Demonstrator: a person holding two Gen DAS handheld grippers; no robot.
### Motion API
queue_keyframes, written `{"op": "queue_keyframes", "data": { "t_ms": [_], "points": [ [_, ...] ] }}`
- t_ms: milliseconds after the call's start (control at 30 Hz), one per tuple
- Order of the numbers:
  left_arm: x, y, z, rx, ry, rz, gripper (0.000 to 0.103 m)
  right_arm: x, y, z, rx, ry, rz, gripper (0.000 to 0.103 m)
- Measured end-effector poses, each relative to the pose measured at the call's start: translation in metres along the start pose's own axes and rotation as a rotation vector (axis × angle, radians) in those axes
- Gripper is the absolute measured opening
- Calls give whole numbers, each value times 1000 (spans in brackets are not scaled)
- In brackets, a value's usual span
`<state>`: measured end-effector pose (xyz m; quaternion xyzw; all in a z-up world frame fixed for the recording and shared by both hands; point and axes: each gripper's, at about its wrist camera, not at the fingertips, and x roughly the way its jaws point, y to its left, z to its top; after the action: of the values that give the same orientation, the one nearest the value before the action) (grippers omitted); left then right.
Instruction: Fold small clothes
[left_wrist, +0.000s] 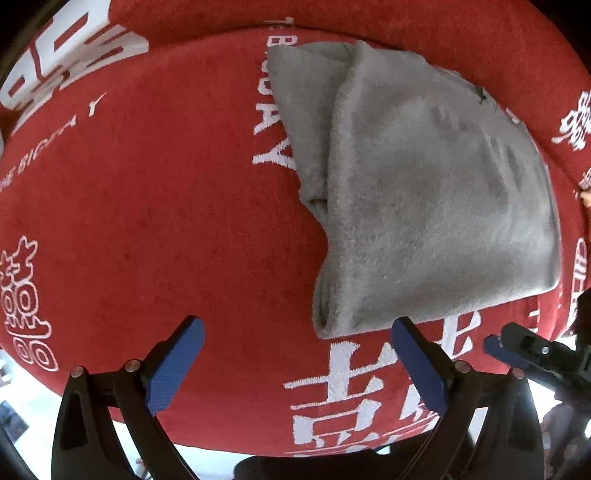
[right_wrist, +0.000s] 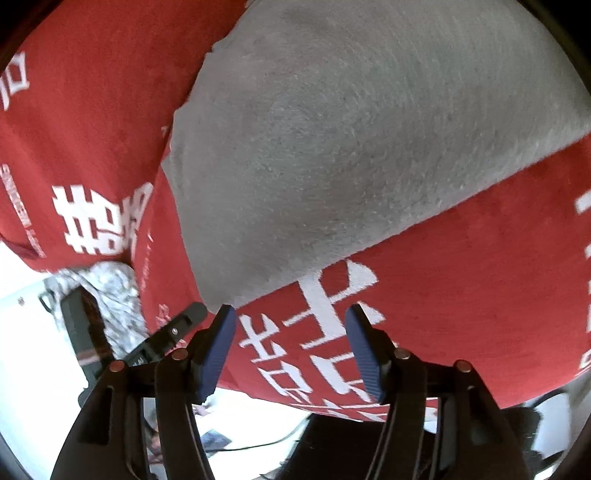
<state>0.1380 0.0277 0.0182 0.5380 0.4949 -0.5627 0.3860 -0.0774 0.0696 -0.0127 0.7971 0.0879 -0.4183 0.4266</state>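
A grey fleece garment (left_wrist: 417, 192) lies folded on a red cloth with white lettering (left_wrist: 147, 221). My left gripper (left_wrist: 295, 332) is open and empty, hovering just short of the garment's near edge, its right fingertip (left_wrist: 406, 328) close to the lower corner. The garment fills the upper part of the right wrist view (right_wrist: 351, 147). My right gripper (right_wrist: 290, 315) is open and empty, its left fingertip (right_wrist: 225, 317) at the garment's near corner. The right gripper also shows at the right edge of the left wrist view (left_wrist: 517, 347).
The red cloth (right_wrist: 461, 277) covers the table and hangs over its near edge. A patterned grey fabric (right_wrist: 110, 291) and the left gripper's black body (right_wrist: 162, 343) show at lower left in the right wrist view. White floor lies beyond the table edge.
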Motion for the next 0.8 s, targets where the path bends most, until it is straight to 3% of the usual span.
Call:
{"op": "queue_keyframes", "data": {
  "t_ms": [267, 467, 667, 700, 733, 767, 800],
  "points": [
    [2, 29, 17, -31, -24, -32, 102, 29, -12, -2, 98, 16, 141, 66],
    [1, 49, 42, -64, -55, -97, 102, 51, -17, 0, 195, -49, 309, 66],
    [5, 60, 72, -78, -60, -232, 102, 61, -13, 7, 289, -116, 419, 68],
    [6, 62, 76, -89, -59, -247, 102, 63, -12, 9, 302, -113, 434, 62],
    [6, 63, 79, -103, -58, -258, 102, 65, -9, 13, 315, -97, 432, 49],
    [7, 63, 79, -118, -60, -277, 102, 66, -7, 16, 316, -79, 422, 12],
    [5, 63, 78, -130, -62, -298, 102, 66, -7, 18, 313, -68, 422, 8]
  ]
}}
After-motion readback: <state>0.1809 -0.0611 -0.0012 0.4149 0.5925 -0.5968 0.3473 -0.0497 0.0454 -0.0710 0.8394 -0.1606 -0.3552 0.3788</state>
